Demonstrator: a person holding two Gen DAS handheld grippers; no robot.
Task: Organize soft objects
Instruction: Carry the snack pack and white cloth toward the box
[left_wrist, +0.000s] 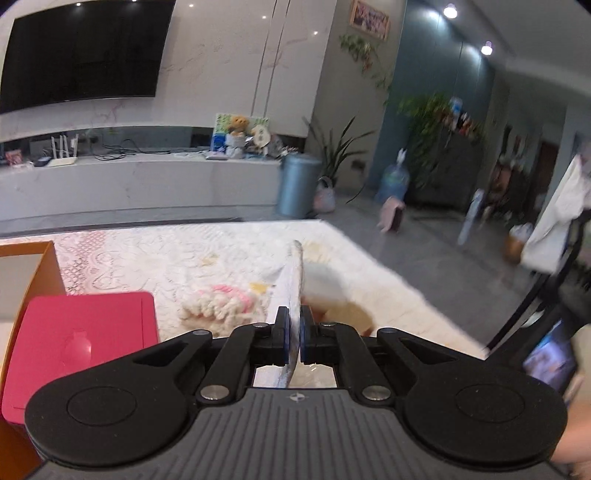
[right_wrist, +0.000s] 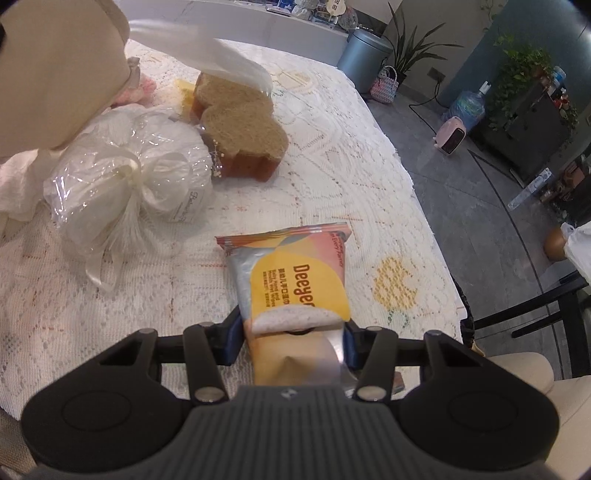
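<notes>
Slippage is the main risk. Left tongs, clenched on the thin edge of a white flat pack lifted above the table, hold little material; a swing could free it. Right tongs grasp an orange-and-yellow wipes packet, glossy and soft, resting on the table beside a brown sponge; squeezing may buckle it.
</notes>
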